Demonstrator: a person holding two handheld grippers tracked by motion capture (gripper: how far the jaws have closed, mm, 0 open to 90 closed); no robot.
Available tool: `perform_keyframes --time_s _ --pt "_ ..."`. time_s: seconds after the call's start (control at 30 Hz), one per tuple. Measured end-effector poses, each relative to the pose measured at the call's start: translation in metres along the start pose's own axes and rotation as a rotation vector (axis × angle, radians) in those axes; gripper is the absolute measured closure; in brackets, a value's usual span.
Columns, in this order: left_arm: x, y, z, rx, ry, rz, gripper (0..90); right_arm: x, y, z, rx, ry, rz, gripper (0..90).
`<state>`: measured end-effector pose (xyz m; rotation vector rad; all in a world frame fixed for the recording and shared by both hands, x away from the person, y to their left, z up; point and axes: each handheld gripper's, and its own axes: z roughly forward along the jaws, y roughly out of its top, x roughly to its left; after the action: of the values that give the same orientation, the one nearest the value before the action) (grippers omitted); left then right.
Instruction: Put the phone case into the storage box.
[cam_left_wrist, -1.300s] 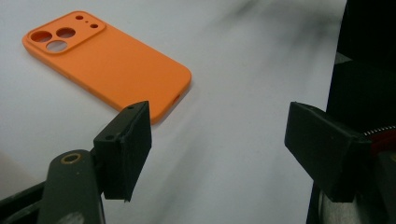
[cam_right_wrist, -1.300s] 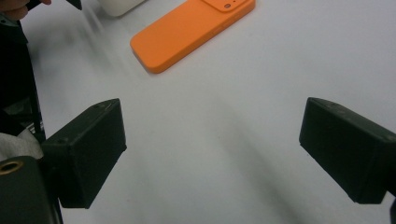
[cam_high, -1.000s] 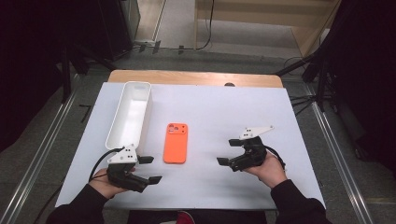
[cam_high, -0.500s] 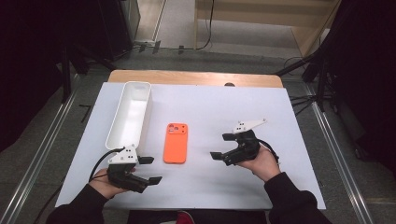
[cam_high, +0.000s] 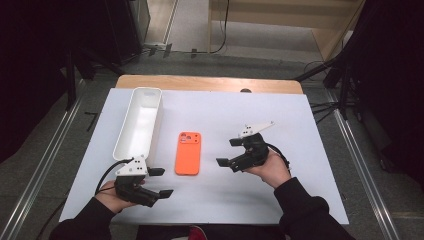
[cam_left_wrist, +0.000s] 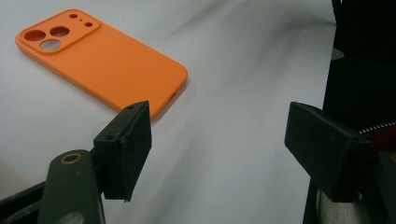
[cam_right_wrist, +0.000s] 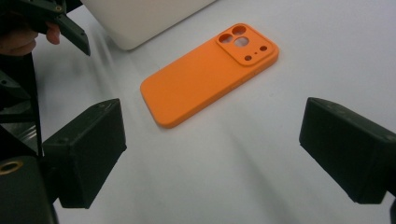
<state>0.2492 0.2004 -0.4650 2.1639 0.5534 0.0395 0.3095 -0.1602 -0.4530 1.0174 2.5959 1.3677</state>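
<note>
An orange phone case (cam_high: 188, 152) lies flat, camera cut-outs at its far end, in the middle of the white table cover. My left gripper (cam_high: 162, 182) rests near the front edge, left of the case's near end, open and empty. In the left gripper view the case (cam_left_wrist: 102, 60) lies beyond the left jaw, and the gripper (cam_left_wrist: 224, 149) has only bare cover between its jaws. My right gripper (cam_high: 227, 152) hovers just right of the case, jaws open toward it. The right gripper view has the case (cam_right_wrist: 210, 72) ahead of the open gripper (cam_right_wrist: 215, 154).
A long white tray (cam_high: 140, 122) stands left of the case, running from the back toward my left gripper; its near end (cam_right_wrist: 140, 18) appears in the right gripper view. The wooden table edge (cam_high: 210, 82) borders the cover at the back. Dark stands flank the table.
My right gripper has moved left and a little forward, closer to the phone case. The left gripper and the case have stayed put.
</note>
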Motion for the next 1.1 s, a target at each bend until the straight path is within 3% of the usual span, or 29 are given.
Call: perform_keyframes --time_s 1.0,1.03,1.1 --pt "0.002 -0.001 0.001 -0.002 -0.006 -0.010 23.4 0.006 0.044 0.043 0.011 0.033 -0.054 6.6" --pt "0.002 -0.001 0.001 0.000 -0.007 -0.007 23.4 0.008 0.048 0.047 0.006 0.021 -0.062 17.8" --pt "0.001 -0.001 0.001 -0.005 -0.007 -0.008 23.4 0.009 0.052 0.051 0.013 0.010 -0.055 18.1"
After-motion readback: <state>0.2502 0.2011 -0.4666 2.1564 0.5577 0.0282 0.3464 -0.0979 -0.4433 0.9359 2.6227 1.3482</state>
